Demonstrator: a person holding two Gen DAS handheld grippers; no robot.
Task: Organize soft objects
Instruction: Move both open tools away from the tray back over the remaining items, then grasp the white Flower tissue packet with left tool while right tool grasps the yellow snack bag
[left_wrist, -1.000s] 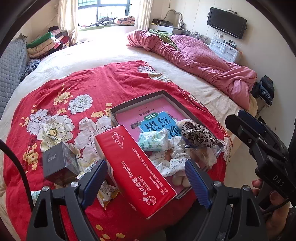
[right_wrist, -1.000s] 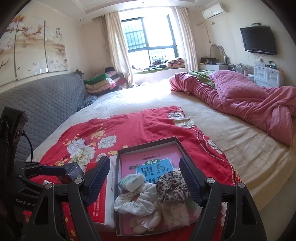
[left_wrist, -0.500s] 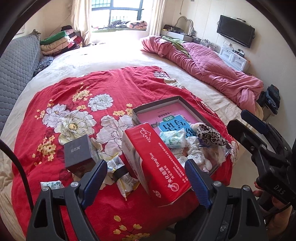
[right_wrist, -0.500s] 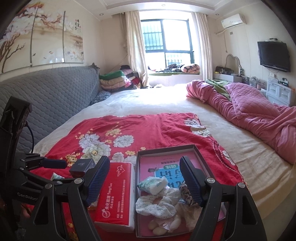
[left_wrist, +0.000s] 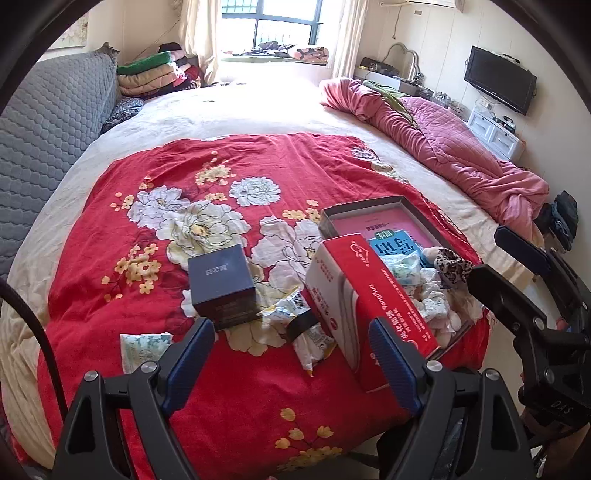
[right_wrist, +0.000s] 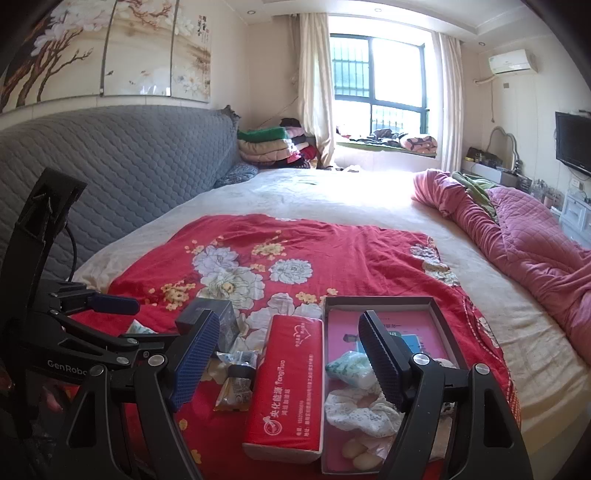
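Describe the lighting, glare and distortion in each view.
Left wrist view: the window blows out the far bedsheet to white; fisheye bends the room edges, dark vignette in the corners; the red tissue pack is sharp. Right wrist view: window overexposed, sheet glaring; grey headboard curves; open right claw looms.

Daylight pours in through the window (right_wrist: 380, 88) at the far end of the room and lights both views brightly. The panes are blown out to white, and glare washes the pale bed (left_wrist: 258, 107) beneath them until its surface loses detail. Nearer the cameras the red floral blanket (left_wrist: 177, 177) is evenly lit, with saturated colour and only soft, short shadows beside the boxes. Both pictures are sharp, without motion blur. The fisheye lenses bend walls and the bed's edges into curves, and dark vignetting fills the corners of each frame.
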